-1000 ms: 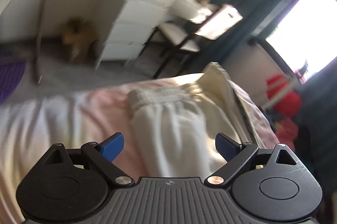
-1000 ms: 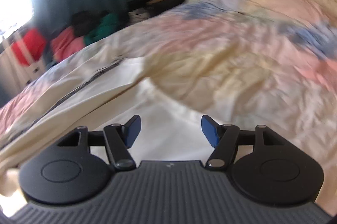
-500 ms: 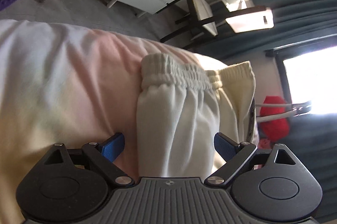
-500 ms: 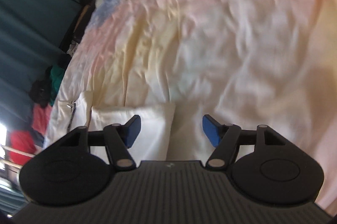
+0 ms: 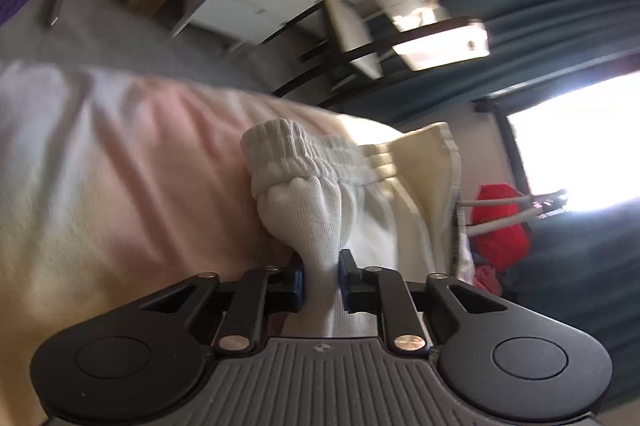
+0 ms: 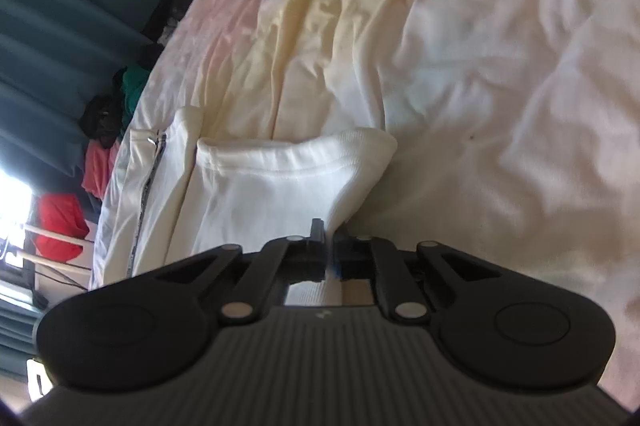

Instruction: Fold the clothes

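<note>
while pinched tight, left fingers [image 5: 296,282] and right fingers [image 6: 318,246] grip cream trousers [image 5: 308,214].

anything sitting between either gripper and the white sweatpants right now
Nothing visible. The left gripper is shut on the white sweatpants below the waistband, and the right gripper pinches another edge of them.

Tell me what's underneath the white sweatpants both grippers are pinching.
The white sweatpants lie on a pastel bedspread, partly over a cream zippered garment. Whatever is directly beneath them is covered.
</note>
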